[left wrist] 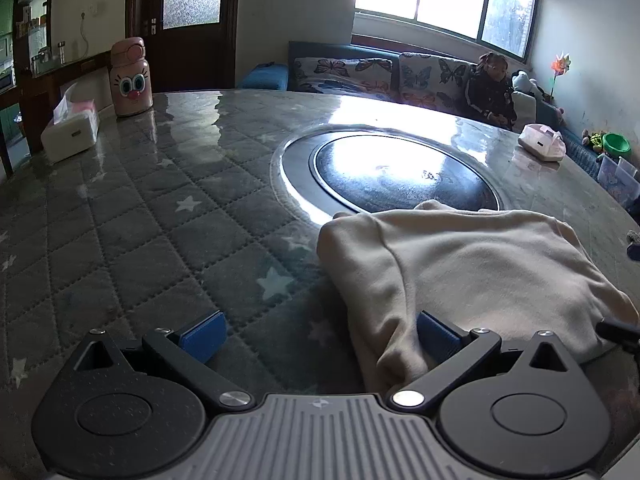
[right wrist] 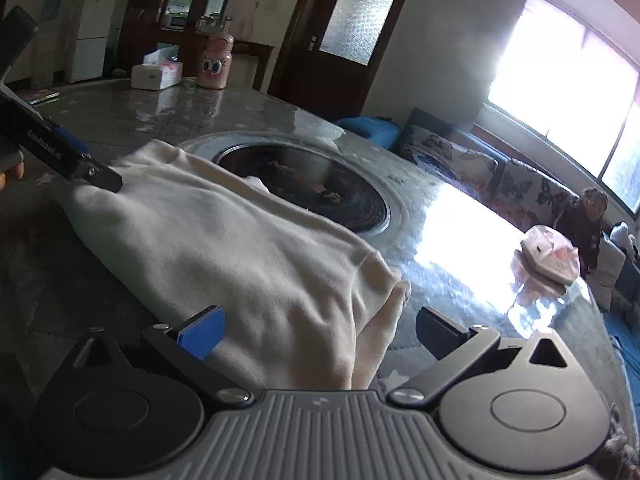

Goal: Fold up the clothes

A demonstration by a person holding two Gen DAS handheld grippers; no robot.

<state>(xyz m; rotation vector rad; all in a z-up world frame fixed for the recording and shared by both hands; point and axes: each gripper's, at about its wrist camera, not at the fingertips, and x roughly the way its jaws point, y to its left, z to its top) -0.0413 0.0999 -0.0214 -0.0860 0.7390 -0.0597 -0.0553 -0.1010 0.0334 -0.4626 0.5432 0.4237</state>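
A cream garment (left wrist: 480,272) lies folded into a rough rectangle on the table, just in front of the round inset plate. My left gripper (left wrist: 320,332) stands open at the garment's near left corner. Its right blue pad (left wrist: 438,338) is against the cloth's fold and its left pad (left wrist: 202,336) is over bare table. In the right wrist view the same garment (right wrist: 240,248) spreads away to the left. My right gripper (right wrist: 320,332) is open wide over the near right corner, with cloth lying loose between its fingers. The left gripper (right wrist: 76,160) shows at the garment's far left edge.
The table (left wrist: 140,220) has a quilted star-patterned cover under a glossy top, with a dark round plate (left wrist: 400,172) set in its middle. A pink cartoon bottle (left wrist: 130,80) and tissue box (left wrist: 70,132) stand far left, a tissue pack (left wrist: 540,144) far right. A person (left wrist: 492,88) sits on the sofa.
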